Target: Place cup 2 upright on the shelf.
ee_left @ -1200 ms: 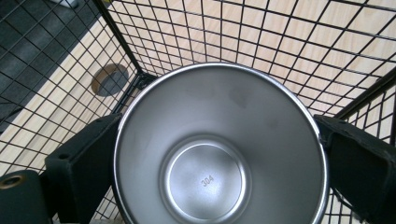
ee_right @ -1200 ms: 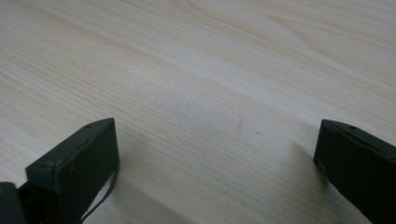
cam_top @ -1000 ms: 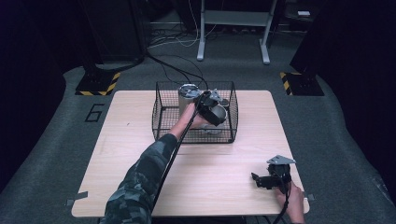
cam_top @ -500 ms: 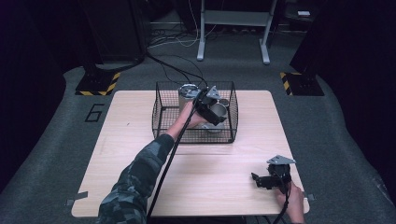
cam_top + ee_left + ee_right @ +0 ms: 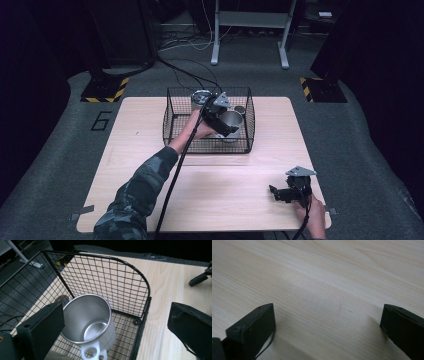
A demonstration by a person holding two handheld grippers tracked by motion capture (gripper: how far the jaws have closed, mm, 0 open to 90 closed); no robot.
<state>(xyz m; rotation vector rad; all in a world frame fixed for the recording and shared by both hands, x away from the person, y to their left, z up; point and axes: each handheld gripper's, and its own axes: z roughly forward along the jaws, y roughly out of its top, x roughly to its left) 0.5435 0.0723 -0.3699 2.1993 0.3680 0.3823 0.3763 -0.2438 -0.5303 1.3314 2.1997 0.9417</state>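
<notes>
A black wire basket (image 5: 172,125) stands at the back middle of the wooden table (image 5: 150,150). Inside it, near its right end, a steel mug (image 5: 232,121) with a white handle stands upright. My left gripper (image 5: 223,120) hovers over the basket just left of the mug. In the left gripper view the mug (image 5: 87,320) sits by the left jaw, the basket wall (image 5: 117,280) rises behind it, and my left gripper (image 5: 115,308) is open wide. My right gripper (image 5: 280,192) rests low near the table's front right corner. My right gripper (image 5: 327,307) is open over bare wood.
A round metal can (image 5: 201,97) stands in the basket's back left part, and a small dark round object (image 5: 240,109) lies behind the mug. A desk frame (image 5: 250,30) and cables (image 5: 190,75) are on the floor beyond the table.
My left gripper has shifted only slightly over the basket beside the mug. The right gripper has stayed where it was.
</notes>
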